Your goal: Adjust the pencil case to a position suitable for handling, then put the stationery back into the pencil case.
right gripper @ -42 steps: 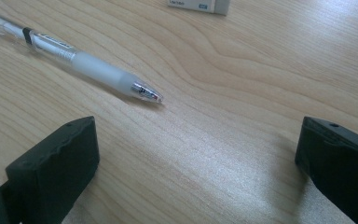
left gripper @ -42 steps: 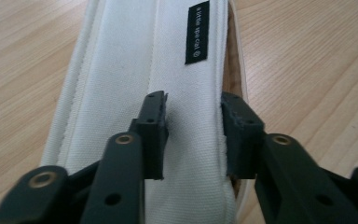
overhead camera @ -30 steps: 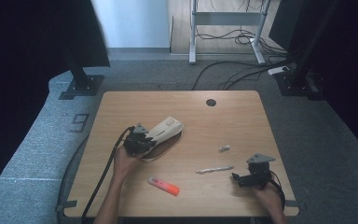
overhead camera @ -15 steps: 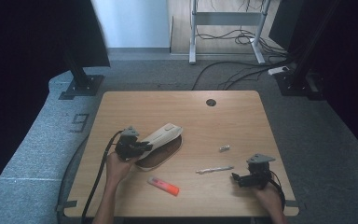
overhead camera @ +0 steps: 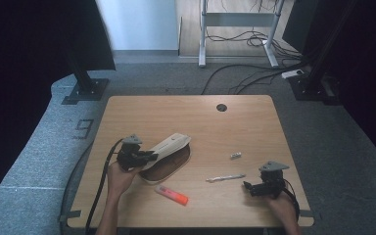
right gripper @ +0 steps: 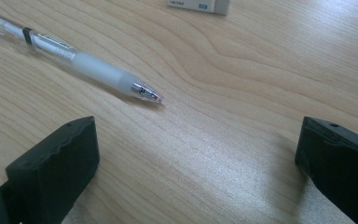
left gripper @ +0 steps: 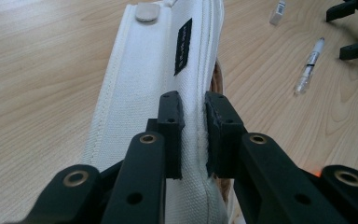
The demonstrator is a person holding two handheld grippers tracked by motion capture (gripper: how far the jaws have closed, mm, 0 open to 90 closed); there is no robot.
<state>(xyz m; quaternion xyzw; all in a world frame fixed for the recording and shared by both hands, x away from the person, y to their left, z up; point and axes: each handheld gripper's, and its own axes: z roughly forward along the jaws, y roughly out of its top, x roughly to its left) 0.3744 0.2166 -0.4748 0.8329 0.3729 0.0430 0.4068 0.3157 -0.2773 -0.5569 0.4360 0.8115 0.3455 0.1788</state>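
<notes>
Left gripper [left gripper: 193, 135] clamps the white pencil case [left gripper: 158, 79] flap edge — table's near-left. Right gripper [right gripper: 196, 163] gapes wide, near-right edge — pen [right gripper: 81, 58] just ahead, bare wood between.

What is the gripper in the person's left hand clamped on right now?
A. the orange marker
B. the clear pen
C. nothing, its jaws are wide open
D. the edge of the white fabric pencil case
D: in the left gripper view the left gripper has its two black jaws pinched shut on the seam edge of the white pencil case, while the pen lies apart on the table.
</notes>
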